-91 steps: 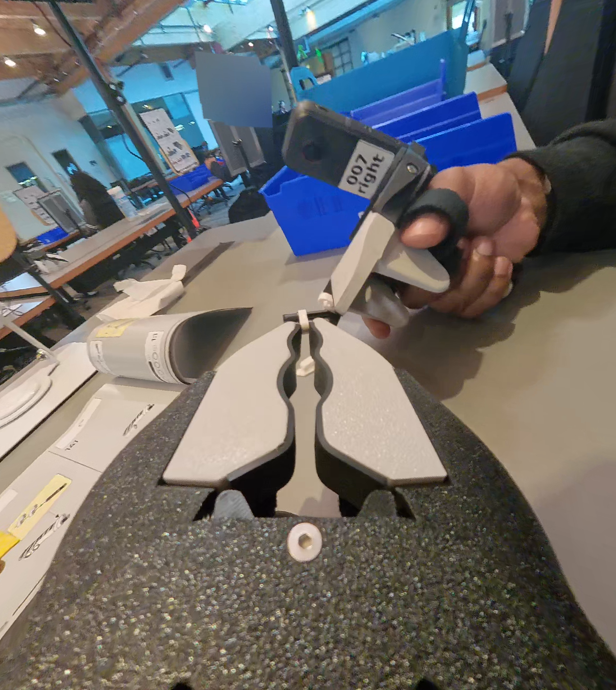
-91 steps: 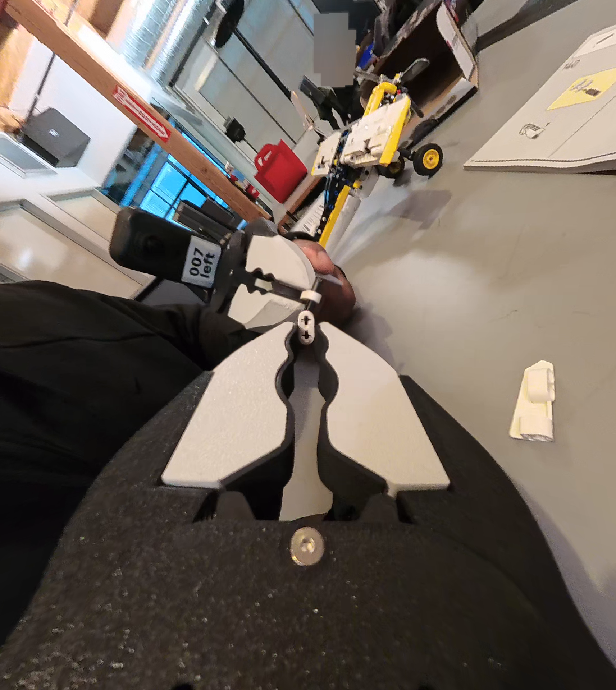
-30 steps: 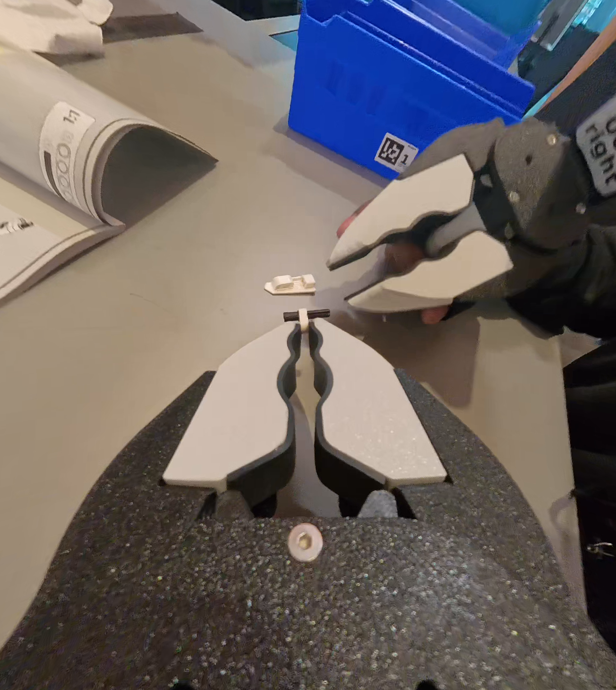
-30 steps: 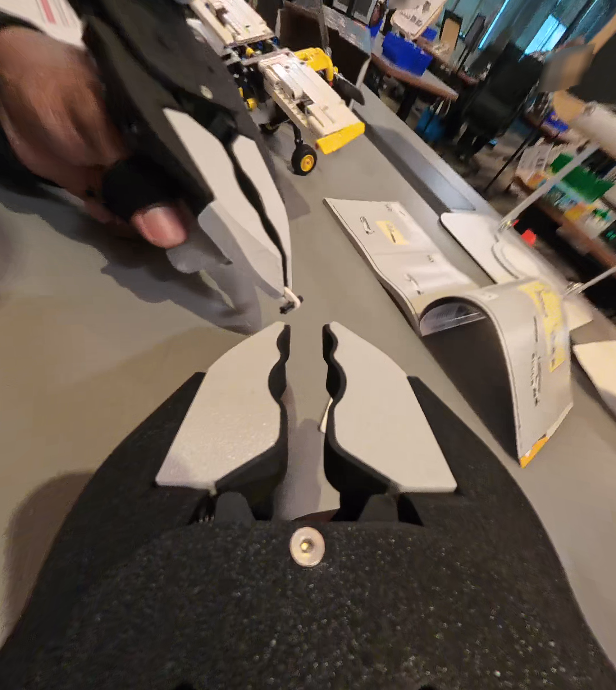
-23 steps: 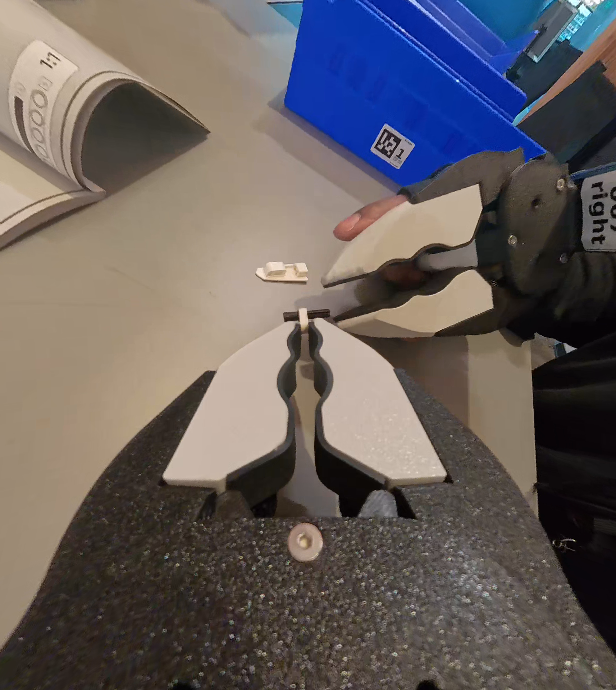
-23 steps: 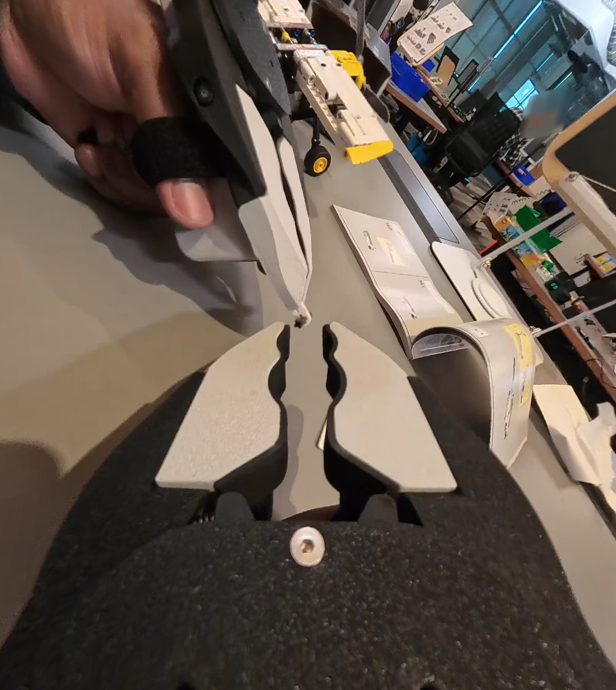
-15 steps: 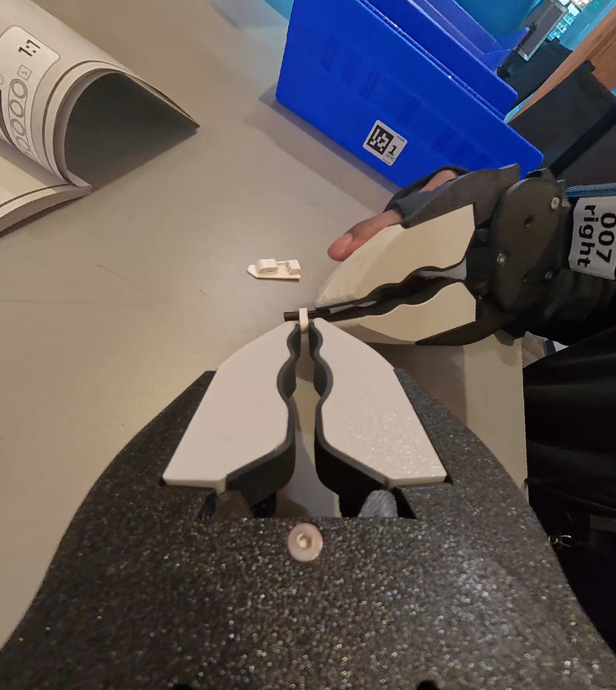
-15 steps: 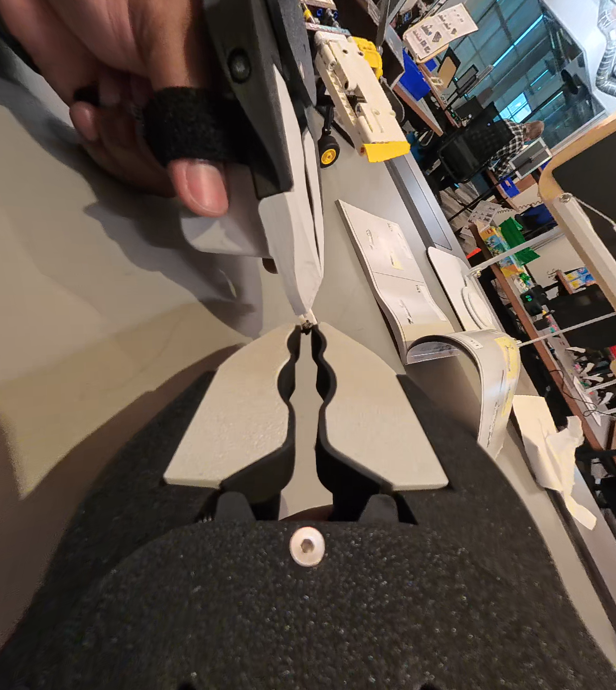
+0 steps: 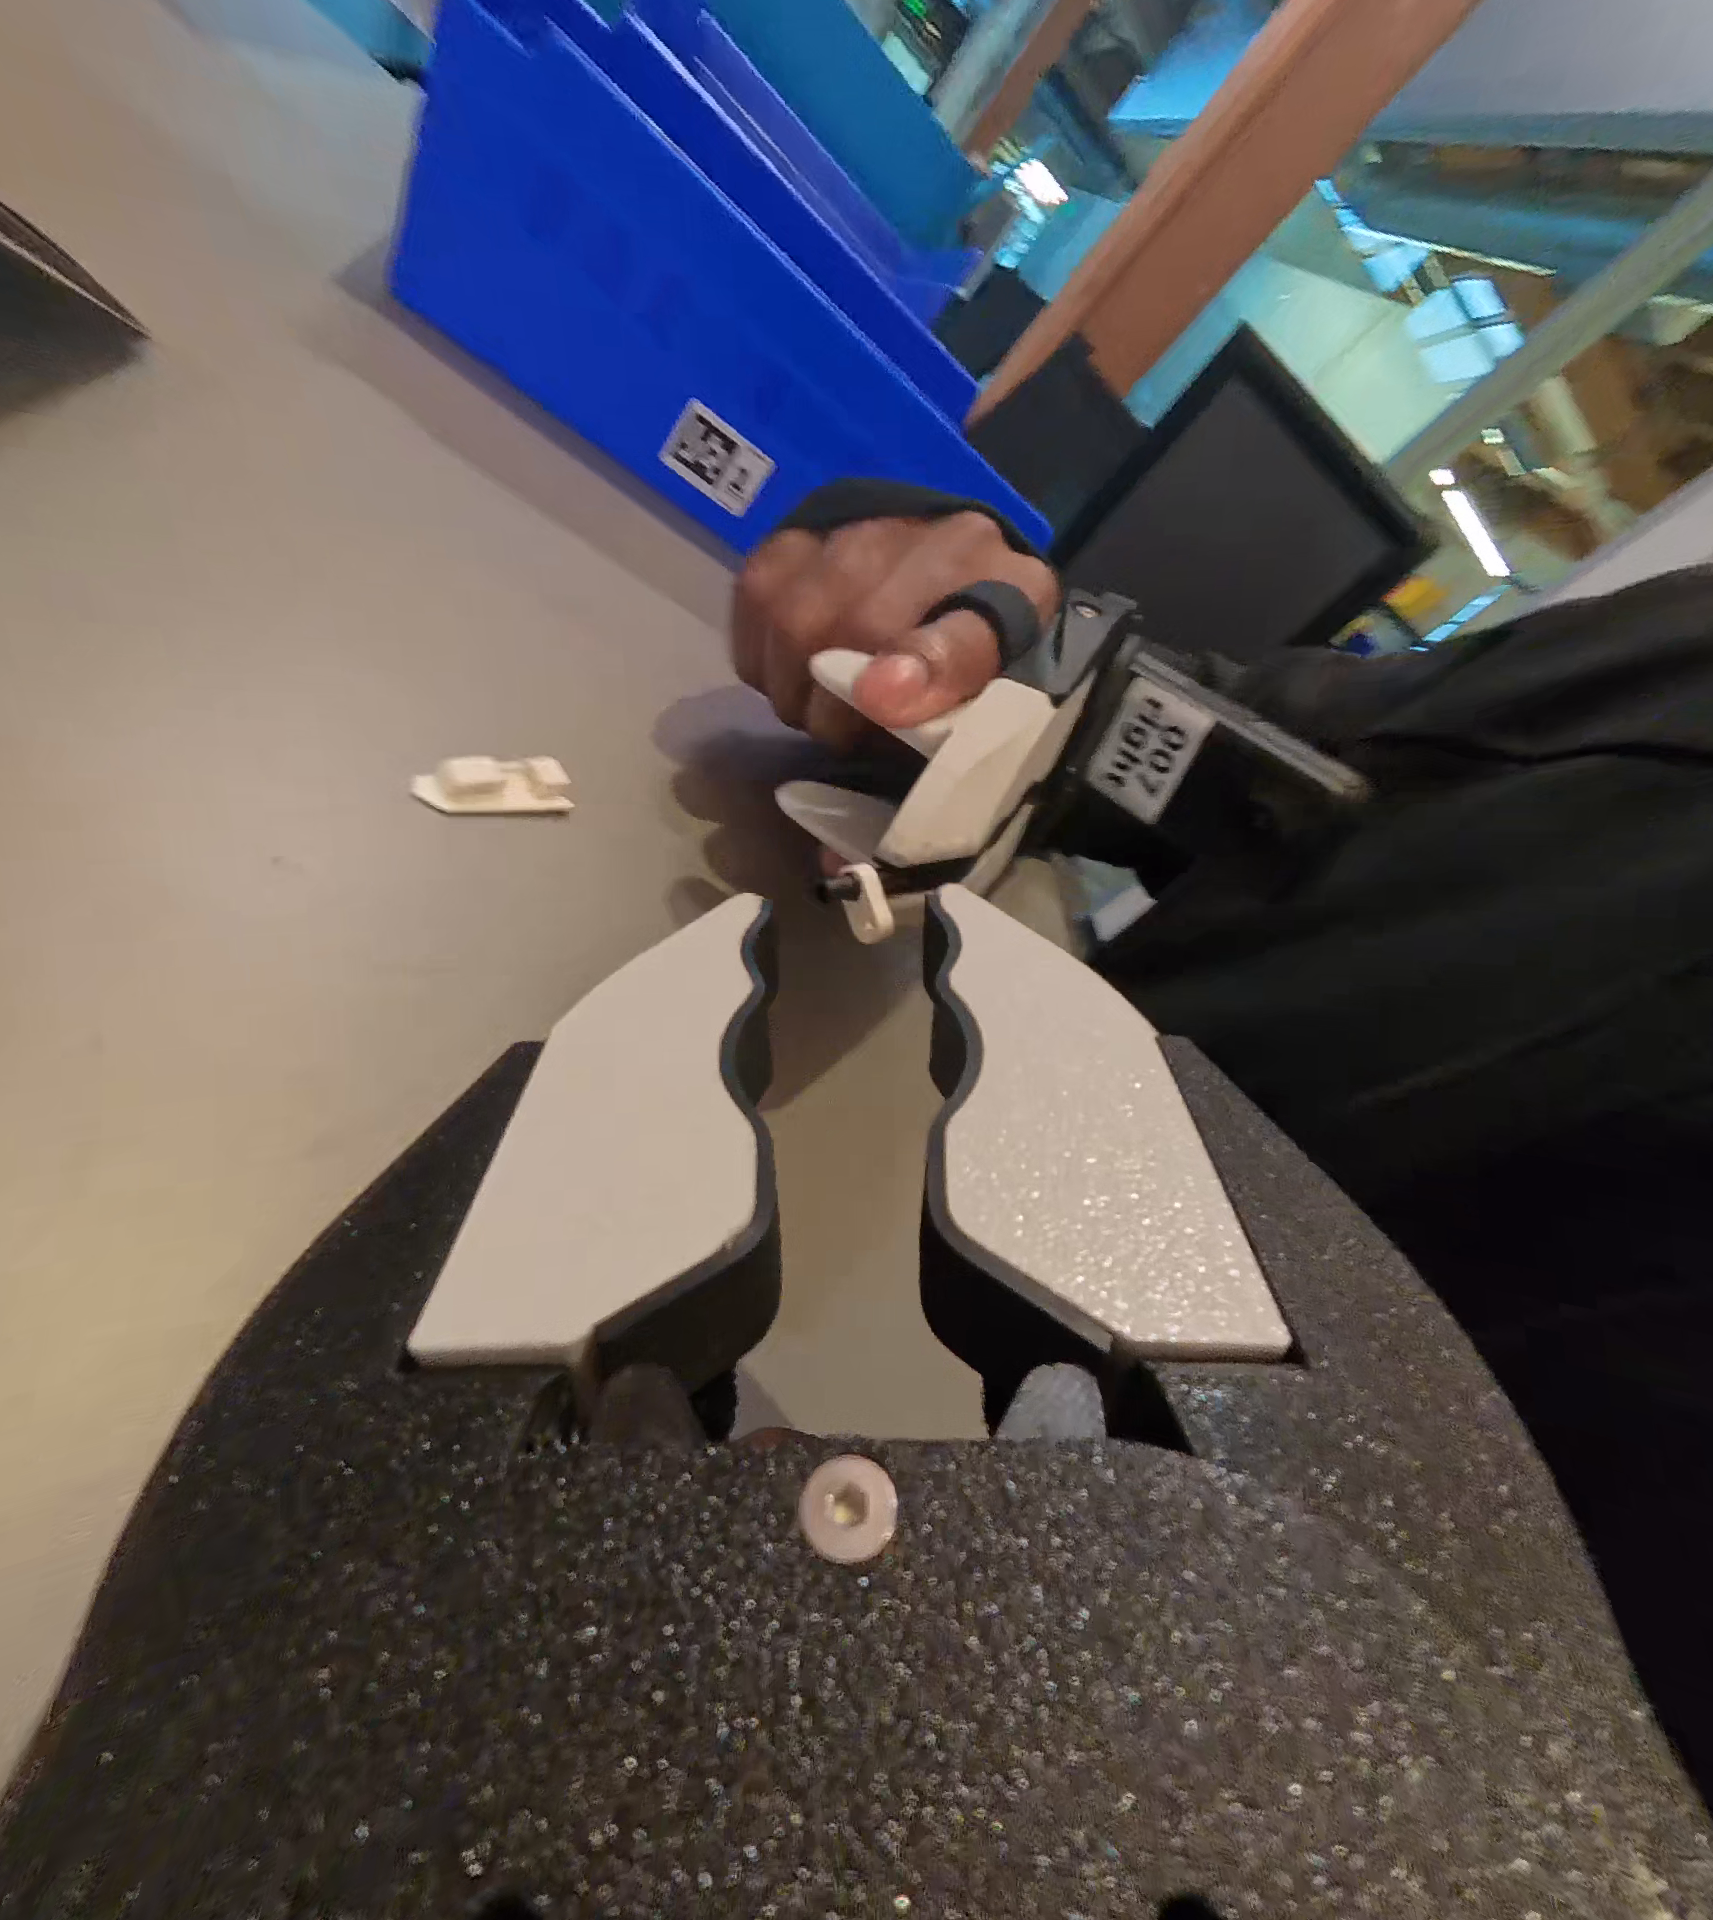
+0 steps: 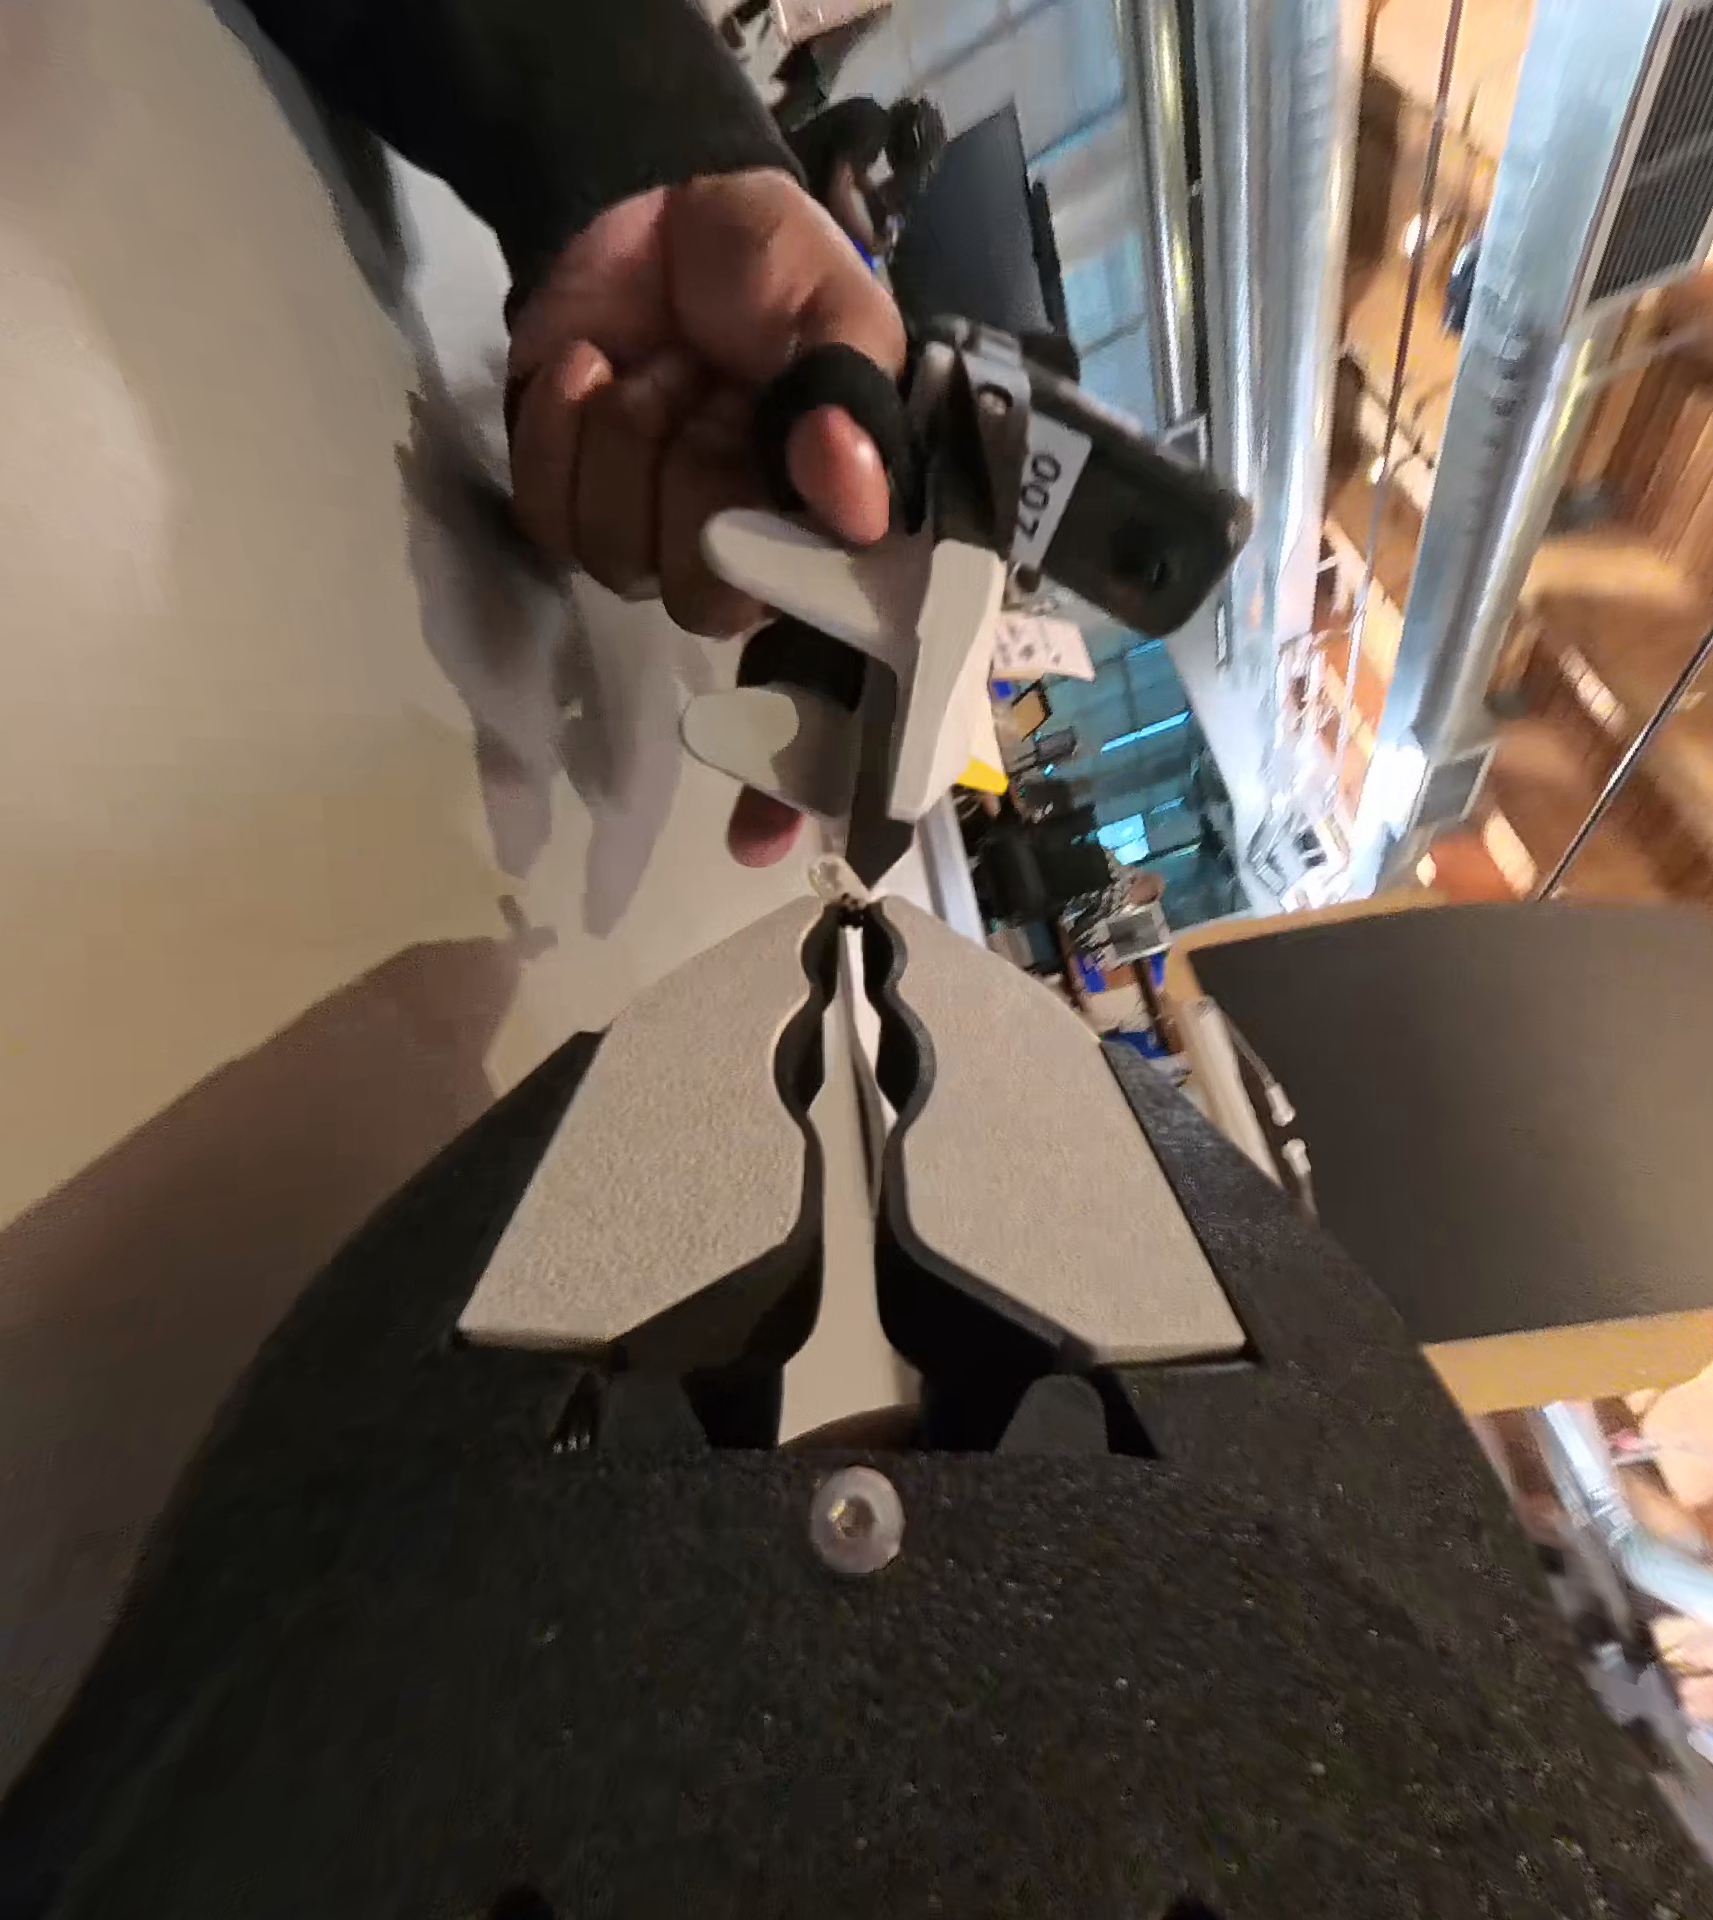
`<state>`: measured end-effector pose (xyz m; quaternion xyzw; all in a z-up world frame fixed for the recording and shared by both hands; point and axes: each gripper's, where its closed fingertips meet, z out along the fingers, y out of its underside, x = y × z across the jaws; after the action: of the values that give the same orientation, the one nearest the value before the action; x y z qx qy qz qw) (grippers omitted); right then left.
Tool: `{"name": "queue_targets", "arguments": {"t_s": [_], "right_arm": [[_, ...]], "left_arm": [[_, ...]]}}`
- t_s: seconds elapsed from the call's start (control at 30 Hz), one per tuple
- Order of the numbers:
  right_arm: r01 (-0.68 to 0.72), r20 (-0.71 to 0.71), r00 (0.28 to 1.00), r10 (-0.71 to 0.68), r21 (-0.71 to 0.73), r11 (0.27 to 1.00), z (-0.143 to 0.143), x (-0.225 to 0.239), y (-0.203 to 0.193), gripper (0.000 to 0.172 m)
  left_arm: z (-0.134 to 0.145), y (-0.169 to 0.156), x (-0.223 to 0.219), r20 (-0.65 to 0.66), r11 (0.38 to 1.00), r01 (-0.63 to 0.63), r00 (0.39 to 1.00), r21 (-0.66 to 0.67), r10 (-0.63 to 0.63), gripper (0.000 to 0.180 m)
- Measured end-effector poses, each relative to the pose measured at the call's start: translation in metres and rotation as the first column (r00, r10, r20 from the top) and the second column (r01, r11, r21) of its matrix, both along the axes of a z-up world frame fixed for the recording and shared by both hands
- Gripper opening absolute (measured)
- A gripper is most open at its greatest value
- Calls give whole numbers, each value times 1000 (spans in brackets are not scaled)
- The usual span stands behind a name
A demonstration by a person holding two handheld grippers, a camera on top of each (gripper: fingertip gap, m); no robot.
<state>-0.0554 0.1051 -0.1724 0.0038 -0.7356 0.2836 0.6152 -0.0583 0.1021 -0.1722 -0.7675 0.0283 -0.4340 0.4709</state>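
White connector (image 9: pixel 868 906) – black pin (image 9: pixel 836 890)

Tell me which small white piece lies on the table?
The flat white piece near the blue bin. The other hangs on a black pin in the right hand-held gripper.

This looks like an open workshop or lab hall. The left wrist view shows a grey worktable (image 9: pixel 156 987) with blue plastic bins (image 9: pixel 623 260) at upper centre, while the right wrist view's right side shows exposed silver ductwork (image 10: pixel 1236 260), timber ceiling and cluttered benches beyond.
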Motion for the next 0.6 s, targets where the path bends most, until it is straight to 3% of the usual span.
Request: {"name": "queue_targets", "arguments": {"t_s": [0.2,0.4,0.6], "right_arm": [[-87,-76,992,101,167,982,-11,1,-9,4],[-123,-108,983,146,197,973,-11,5,-20,4],[-130,-124,979,159,215,968,-10,9,-22,4]], "left_arm": [[0,0,7,134,996,64,989,-58,-56,18],[-10,-3,20,125,980,153,983,-125,-138,18],[-7,-9,27,161,967,230,964,-112,-211,17]]}}
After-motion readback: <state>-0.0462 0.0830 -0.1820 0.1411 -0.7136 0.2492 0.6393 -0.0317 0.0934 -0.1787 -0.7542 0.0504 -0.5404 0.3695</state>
